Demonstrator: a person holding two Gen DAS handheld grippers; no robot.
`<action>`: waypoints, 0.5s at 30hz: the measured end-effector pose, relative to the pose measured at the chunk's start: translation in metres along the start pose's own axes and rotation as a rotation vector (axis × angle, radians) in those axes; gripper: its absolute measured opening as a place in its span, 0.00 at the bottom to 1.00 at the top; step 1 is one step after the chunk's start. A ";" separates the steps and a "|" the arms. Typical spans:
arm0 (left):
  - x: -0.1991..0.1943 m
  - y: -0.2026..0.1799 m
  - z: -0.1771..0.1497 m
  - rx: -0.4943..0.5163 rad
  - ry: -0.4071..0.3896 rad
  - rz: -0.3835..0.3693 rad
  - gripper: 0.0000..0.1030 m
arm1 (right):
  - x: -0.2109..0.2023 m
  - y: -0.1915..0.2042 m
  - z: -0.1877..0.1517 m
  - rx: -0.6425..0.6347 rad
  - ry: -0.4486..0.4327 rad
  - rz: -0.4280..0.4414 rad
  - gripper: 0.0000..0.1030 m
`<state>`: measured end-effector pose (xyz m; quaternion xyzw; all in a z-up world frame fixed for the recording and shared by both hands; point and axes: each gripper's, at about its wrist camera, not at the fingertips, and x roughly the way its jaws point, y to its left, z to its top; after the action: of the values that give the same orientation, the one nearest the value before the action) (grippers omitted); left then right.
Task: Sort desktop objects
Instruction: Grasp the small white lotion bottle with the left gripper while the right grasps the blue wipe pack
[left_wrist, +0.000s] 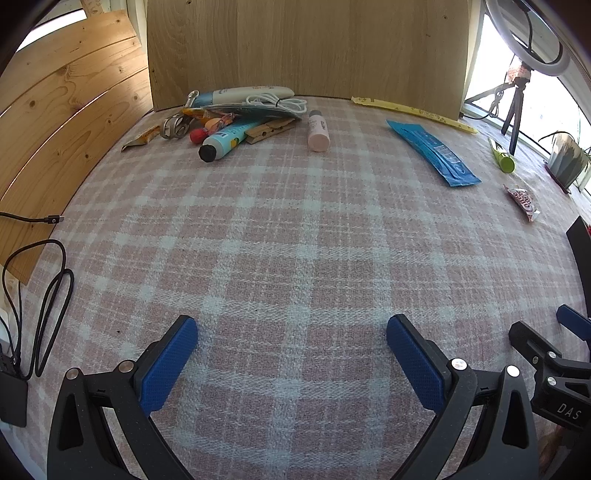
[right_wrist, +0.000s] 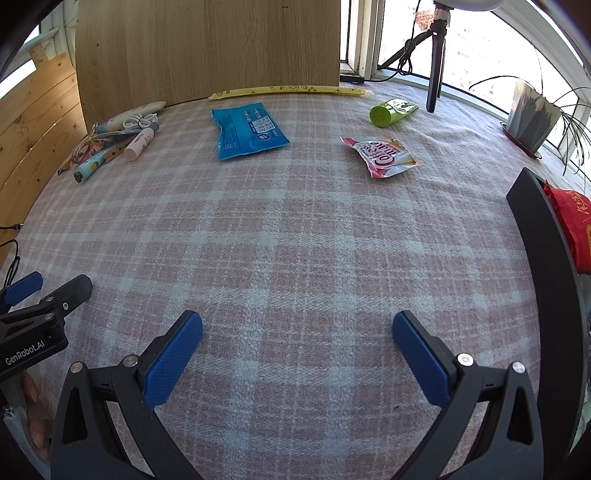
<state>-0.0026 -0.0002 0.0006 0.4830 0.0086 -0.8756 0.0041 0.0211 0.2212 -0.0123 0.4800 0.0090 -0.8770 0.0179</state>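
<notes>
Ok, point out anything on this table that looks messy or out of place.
The back-left corner holds a jumbled pile: tubes, a white cable, clothespins and wrappers overlapping one another. The blue pack, green tube and snack wrapper lie apart, scattered. Nothing looks spilled or broken.

The right gripper (right_wrist: 297, 328) hangs wide open over the checked cloth (right_wrist: 295, 229); a blue packet (right_wrist: 247, 129) lies far off.

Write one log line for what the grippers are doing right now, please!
left gripper: open, empty | right gripper: open, empty | both over checked cloth | blue packet, green tube, pink bottle: untouched
</notes>
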 end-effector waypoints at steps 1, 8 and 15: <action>0.002 0.001 0.001 -0.004 0.013 0.002 1.00 | 0.000 0.001 0.000 -0.007 0.021 0.001 1.00; 0.013 -0.001 0.019 -0.027 0.143 -0.018 0.94 | 0.008 0.002 0.017 -0.008 0.176 0.040 1.00; -0.006 -0.005 0.048 -0.009 0.143 -0.030 0.89 | -0.016 -0.008 0.051 0.063 0.144 0.092 1.00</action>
<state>-0.0399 0.0038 0.0318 0.5443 0.0201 -0.8386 -0.0072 -0.0134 0.2277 0.0283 0.5418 -0.0396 -0.8385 0.0422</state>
